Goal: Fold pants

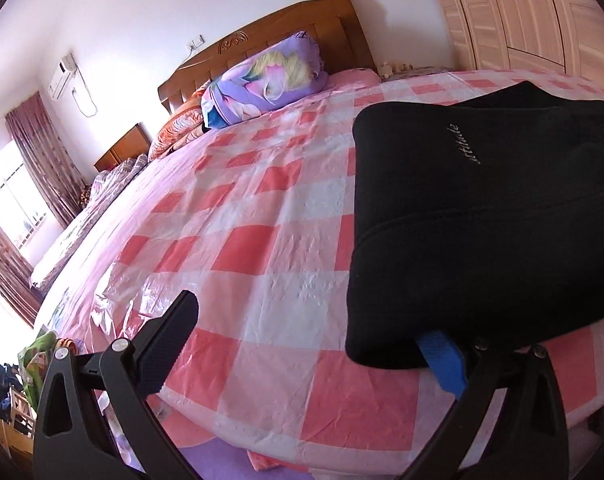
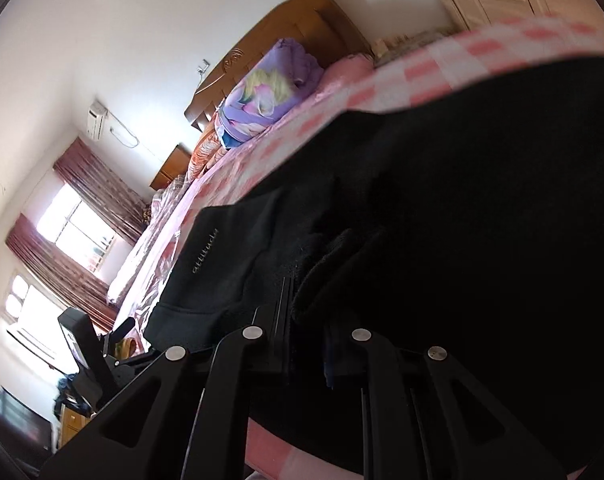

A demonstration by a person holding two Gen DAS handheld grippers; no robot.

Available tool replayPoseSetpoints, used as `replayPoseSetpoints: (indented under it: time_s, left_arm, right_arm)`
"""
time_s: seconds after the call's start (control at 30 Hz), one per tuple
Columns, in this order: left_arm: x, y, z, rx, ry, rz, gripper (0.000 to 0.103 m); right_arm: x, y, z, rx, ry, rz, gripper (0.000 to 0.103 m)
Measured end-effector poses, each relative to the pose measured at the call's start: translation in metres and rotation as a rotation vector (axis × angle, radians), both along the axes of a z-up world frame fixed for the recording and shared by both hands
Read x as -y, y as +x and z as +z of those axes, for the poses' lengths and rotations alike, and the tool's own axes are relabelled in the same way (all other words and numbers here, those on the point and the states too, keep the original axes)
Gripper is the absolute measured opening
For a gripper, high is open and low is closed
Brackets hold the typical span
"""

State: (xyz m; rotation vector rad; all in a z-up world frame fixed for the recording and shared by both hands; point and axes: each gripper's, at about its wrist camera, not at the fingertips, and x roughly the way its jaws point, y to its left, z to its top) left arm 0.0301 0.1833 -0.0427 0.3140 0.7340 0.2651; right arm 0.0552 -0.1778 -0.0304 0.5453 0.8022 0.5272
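On the bed's pink-checked plastic cover (image 1: 262, 208), the black pants (image 1: 482, 216) lie in a thick folded stack at about three o'clock in the left wrist view, their small embroidered word facing up. At twelve o'clock sit the wooden headboard (image 1: 270, 40) and a purple floral pillow (image 1: 262, 76).

The left gripper (image 1: 302, 344) has its jaws wide apart: one black finger (image 1: 166, 344) stands bare at seven o'clock, while the other, with a blue pad (image 1: 442, 364), is tucked under the near edge of the stack at five o'clock. Nothing is pinched there.

In the right wrist view the right gripper (image 2: 306, 320) has its jaws drawn together on a bunched fold of the pants, which fill that view from twelve to five o'clock; the pads themselves are buried in dark cloth.

The step in hand looks like carrying a held layer over and setting it down on the stack. To do it well, I would keep the right grip firm until the layer rests flat, lower it so its edge meets the stack's near edge squarely, and let the left finger under the hem steady the pile so it does not slide on the slick plastic. Release only once no cloth hangs off the bed edge
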Motion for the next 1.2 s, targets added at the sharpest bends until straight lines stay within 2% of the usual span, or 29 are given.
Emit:
replayPoseSetpoints:
  time_s: [0.1,0.2,0.27,0.33,0.5,0.57,0.63,0.73,0.8,0.87,0.93,0.97,1.03,1.1,1.2]
  left_arm:
    - [-0.004,0.003,0.002,-0.007,0.008,0.002,0.102]
    - [-0.010,0.006,0.001,-0.022,-0.039,0.015,0.102]
    - [-0.020,0.006,0.001,-0.017,-0.114,0.037,0.102]
    - [-0.032,0.001,0.005,0.020,-0.230,0.061,0.102]
    - [-0.056,-0.004,0.005,0.065,-0.442,0.114,0.102]
    - [-0.067,-0.005,-0.003,0.053,-0.540,0.139,0.102]
    - [-0.077,-0.003,-0.017,0.022,-0.631,0.161,0.102]
    - [-0.066,-0.006,-0.021,0.019,-0.540,0.141,0.102]
    - [-0.060,-0.008,-0.018,0.023,-0.492,0.121,0.102]
    - [-0.058,-0.009,-0.015,0.021,-0.452,0.102,0.102]
    - [-0.053,-0.014,-0.011,0.022,-0.381,0.078,0.102]
    - [-0.051,-0.017,-0.008,0.024,-0.344,0.066,0.102]
    - [-0.044,-0.025,-0.003,0.027,-0.243,0.038,0.102]
    - [-0.038,-0.034,0.000,0.032,-0.112,0.030,0.102]
    - [-0.036,-0.039,0.002,0.032,-0.011,0.039,0.102]
  right_arm:
    - [-0.004,-0.002,0.010,0.031,-0.008,0.015,0.015]
    - [-0.008,-0.002,0.009,0.030,-0.019,0.031,0.015]
    - [-0.008,-0.003,0.003,0.011,-0.017,0.028,0.015]
    - [-0.008,-0.005,0.006,0.013,-0.007,0.026,0.015]
    - [-0.018,-0.009,0.031,0.096,-0.015,0.051,0.015]
    - [-0.023,-0.010,0.032,0.111,-0.027,0.063,0.015]
    - [-0.026,-0.007,0.021,0.086,-0.044,0.070,0.015]
    - [-0.017,-0.001,-0.002,0.020,-0.031,0.057,0.015]
    - [-0.014,-0.001,-0.005,0.004,-0.014,0.072,0.015]
    - [-0.013,-0.003,-0.003,-0.004,-0.035,0.073,0.024]
    - [-0.011,-0.004,0.001,-0.007,-0.071,0.066,0.040]
    - [-0.010,-0.006,0.003,0.001,-0.081,0.061,0.046]
    - [-0.004,-0.011,0.010,0.022,-0.104,0.023,0.075]
    - [0.001,-0.016,0.023,0.080,-0.142,-0.021,0.075]
    - [-0.018,-0.017,0.045,0.171,-0.202,0.023,0.075]
